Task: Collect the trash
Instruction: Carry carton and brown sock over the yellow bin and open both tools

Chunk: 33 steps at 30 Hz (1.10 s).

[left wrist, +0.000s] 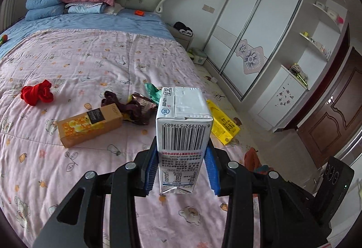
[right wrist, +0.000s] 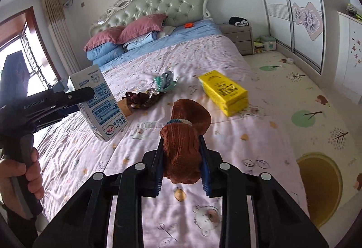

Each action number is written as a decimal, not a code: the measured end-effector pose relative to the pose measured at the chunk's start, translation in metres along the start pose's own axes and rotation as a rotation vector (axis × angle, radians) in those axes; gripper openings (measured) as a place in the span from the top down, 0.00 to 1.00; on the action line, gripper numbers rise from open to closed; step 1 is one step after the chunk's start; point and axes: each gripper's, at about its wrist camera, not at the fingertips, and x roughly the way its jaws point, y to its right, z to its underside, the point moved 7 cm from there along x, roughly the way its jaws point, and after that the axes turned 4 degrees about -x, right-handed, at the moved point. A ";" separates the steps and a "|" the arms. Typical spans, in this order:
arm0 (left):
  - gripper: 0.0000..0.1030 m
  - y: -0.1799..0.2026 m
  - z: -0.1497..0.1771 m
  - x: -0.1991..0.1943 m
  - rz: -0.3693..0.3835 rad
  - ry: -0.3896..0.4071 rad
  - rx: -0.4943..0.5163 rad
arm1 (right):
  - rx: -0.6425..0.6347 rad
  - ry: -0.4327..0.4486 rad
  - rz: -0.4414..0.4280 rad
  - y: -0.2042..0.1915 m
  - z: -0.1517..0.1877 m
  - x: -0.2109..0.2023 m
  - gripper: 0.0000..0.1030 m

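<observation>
Left claw (left wrist: 182,171) clamps a white milk carton (left wrist: 183,125) held above the bed (left wrist: 90,62); its lower end is partly masked by the blue pads. Behind it, a dark wrapper (left wrist: 138,110) and green wrapper (left wrist: 152,91) are cut off by the carton, the yellow box (right wrist: 222,91) half hidden. Right claw (right wrist: 182,168) grips a brown sock (right wrist: 183,146); contents inside unclear.

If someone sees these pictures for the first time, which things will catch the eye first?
First, the white carton clamped in the left claw and the brown sock gripped in the right claw, both held above the pink quilt. Next, the yellow box near the bed's edge, and the red cloth on the quilt.
</observation>
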 end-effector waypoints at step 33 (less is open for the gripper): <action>0.63 0.313 0.175 0.235 0.253 -0.439 0.333 | 0.422 0.013 0.356 0.296 0.149 -0.108 0.74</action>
